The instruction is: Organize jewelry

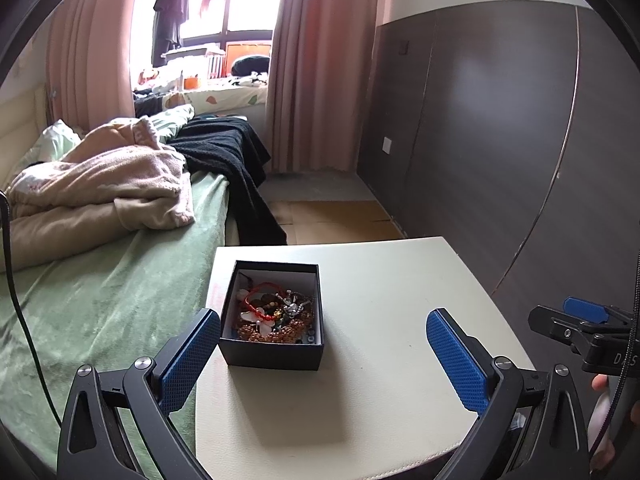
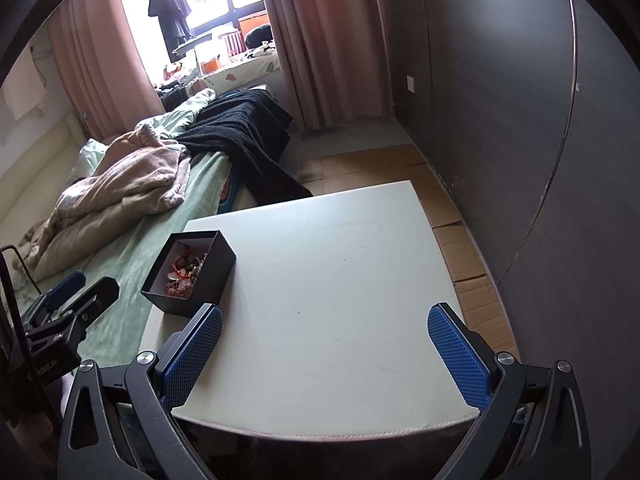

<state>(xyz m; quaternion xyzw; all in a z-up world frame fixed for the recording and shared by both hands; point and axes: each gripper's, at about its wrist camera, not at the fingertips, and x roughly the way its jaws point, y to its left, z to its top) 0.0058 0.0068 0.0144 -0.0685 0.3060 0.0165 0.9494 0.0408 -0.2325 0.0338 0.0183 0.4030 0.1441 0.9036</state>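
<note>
A small black box [image 1: 272,354] stands open on the left part of a white table [image 1: 380,300]. It holds a heap of jewelry [image 1: 274,314]: a red cord bracelet, brown beads, a silver piece. My left gripper [image 1: 323,354] is open and empty just in front of the box, its left pad beside the box's near left corner. In the right wrist view the box [image 2: 212,276] sits at the table's left edge with the jewelry [image 2: 186,270] inside. My right gripper [image 2: 325,354] is open and empty over the table's near edge, to the right of the box.
A bed [image 1: 100,300] with a green cover, a pink blanket [image 1: 100,184] and a black cloth [image 1: 236,160] borders the table on the left. A dark wardrobe wall [image 1: 500,120] stands to the right. Cardboard covers the floor [image 2: 472,264] between them.
</note>
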